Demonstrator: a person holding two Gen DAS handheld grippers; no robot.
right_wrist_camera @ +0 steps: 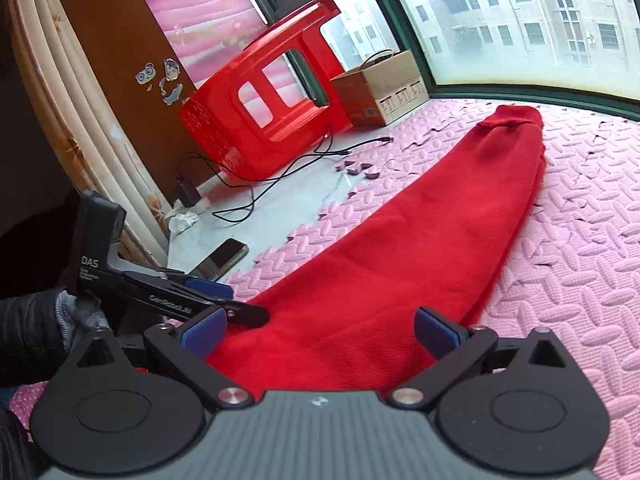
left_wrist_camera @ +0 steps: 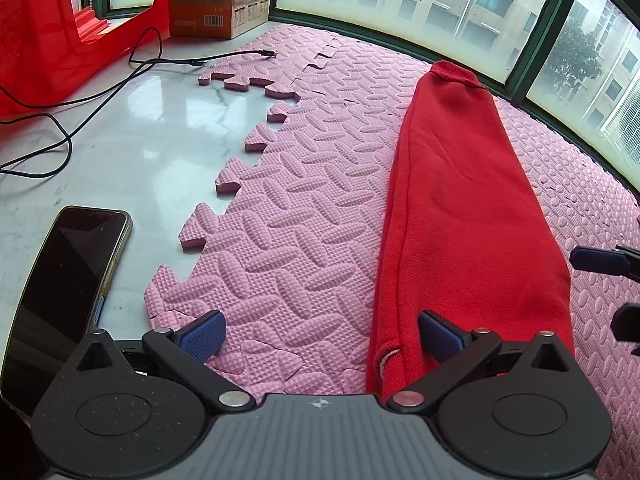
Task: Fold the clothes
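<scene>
A red garment (left_wrist_camera: 460,208) lies on the pink foam mat (left_wrist_camera: 304,208) as a long narrow strip that runs away from me toward the window. My left gripper (left_wrist_camera: 320,334) is open at the strip's near end, its right pad (left_wrist_camera: 436,332) over the garment's left edge and its left pad over bare mat. My right gripper (right_wrist_camera: 320,332) is open too and straddles the near end of the red garment (right_wrist_camera: 400,240). In the right wrist view, the left gripper (right_wrist_camera: 236,300) reaches in from the left, held by a gloved hand (right_wrist_camera: 68,312). Nothing is gripped.
A phone (left_wrist_camera: 68,280) lies on the marble surface left of the mat's jagged edge. Black cables (left_wrist_camera: 100,92) trail across the marble. A cardboard box (left_wrist_camera: 220,0) and a tipped red plastic stool (right_wrist_camera: 260,120) stand at the back left. The window frame (left_wrist_camera: 400,44) bounds the far side.
</scene>
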